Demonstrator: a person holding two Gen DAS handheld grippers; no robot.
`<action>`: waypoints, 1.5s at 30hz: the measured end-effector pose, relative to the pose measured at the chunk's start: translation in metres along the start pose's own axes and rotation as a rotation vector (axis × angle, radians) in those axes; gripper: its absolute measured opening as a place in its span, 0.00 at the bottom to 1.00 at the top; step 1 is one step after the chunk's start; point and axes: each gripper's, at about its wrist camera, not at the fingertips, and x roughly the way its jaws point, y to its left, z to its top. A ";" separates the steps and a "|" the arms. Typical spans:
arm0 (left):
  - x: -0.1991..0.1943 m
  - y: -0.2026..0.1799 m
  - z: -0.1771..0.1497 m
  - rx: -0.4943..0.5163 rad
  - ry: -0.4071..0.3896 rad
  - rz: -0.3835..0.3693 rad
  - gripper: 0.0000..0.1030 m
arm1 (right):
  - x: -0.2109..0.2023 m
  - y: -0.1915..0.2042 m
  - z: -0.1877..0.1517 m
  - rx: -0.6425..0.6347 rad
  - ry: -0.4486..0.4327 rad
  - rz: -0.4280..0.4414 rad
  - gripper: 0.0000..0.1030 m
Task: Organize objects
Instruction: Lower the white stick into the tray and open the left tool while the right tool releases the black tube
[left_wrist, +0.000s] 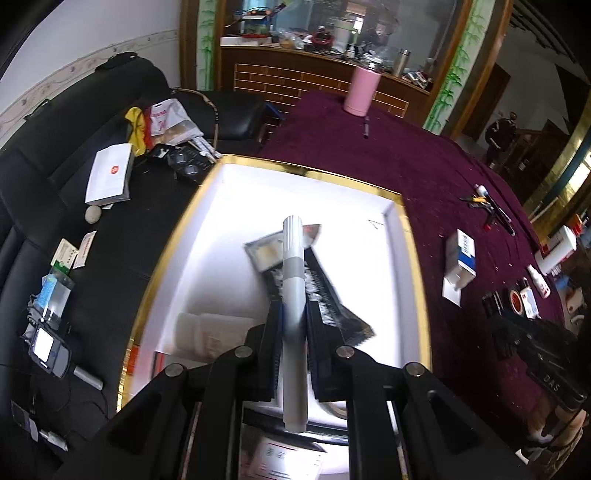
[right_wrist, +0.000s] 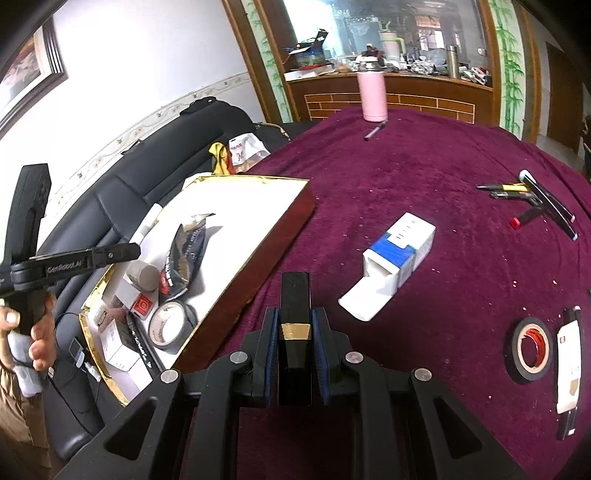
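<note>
Through the left wrist camera, my left gripper (left_wrist: 293, 321) clamps a grey marker (left_wrist: 293, 295) above the gold-rimmed box (left_wrist: 402, 206), over a dark packet (left_wrist: 314, 280) and a blurred white bottle (left_wrist: 207, 332). Through the right wrist camera, my right gripper (right_wrist: 294, 328) pinches a black, gold-banded stick (right_wrist: 294, 317) just right of the box; bare purple tablecloth (right_wrist: 406, 166) lies ahead, and a blue-and-white carton (right_wrist: 399, 254) sits to the right.
</note>
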 end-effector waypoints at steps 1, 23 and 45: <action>0.001 0.004 0.001 -0.005 0.001 0.004 0.12 | 0.001 0.002 0.001 -0.003 0.001 0.002 0.19; 0.024 0.043 0.043 0.015 0.037 0.028 0.12 | 0.016 0.049 0.014 -0.094 0.021 0.049 0.19; 0.079 0.060 0.066 0.061 0.139 0.051 0.12 | 0.083 0.079 0.064 -0.051 0.089 0.123 0.19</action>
